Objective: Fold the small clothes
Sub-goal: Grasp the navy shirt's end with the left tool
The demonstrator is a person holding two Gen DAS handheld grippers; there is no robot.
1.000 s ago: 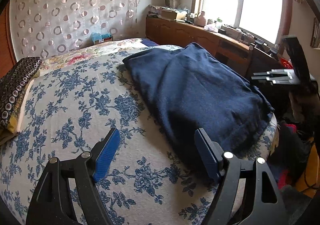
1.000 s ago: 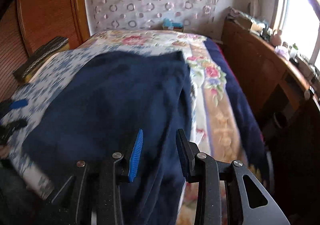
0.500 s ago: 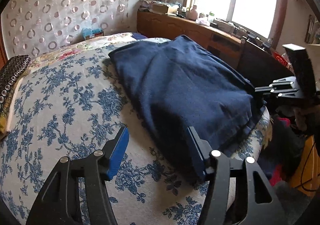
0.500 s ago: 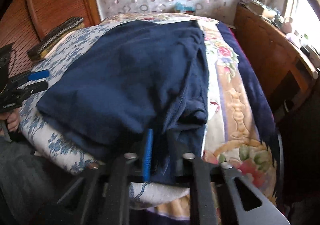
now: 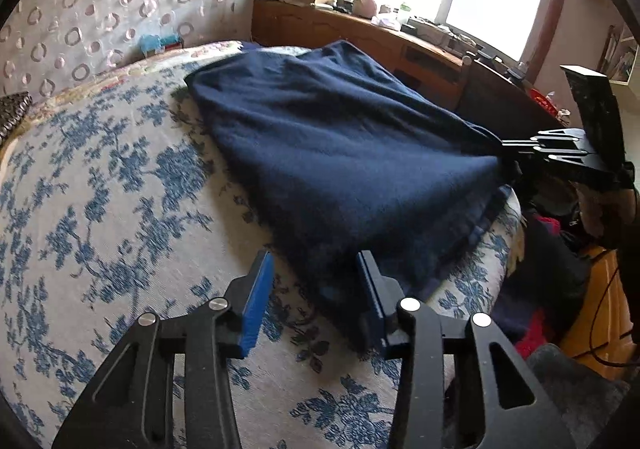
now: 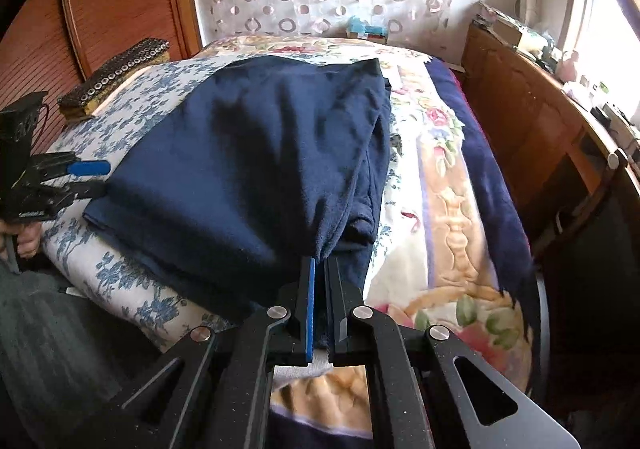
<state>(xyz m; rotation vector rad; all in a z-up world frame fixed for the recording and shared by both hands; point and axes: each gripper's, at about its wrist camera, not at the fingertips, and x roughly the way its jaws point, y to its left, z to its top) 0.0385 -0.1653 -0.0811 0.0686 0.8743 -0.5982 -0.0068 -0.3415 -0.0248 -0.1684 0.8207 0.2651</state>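
The right hand-held gripper pinched the navy garment; the left hand-held gripper, jaws just closing, straddled its corner ungripped and risked missing it.

Navy garment on floral-covered bed
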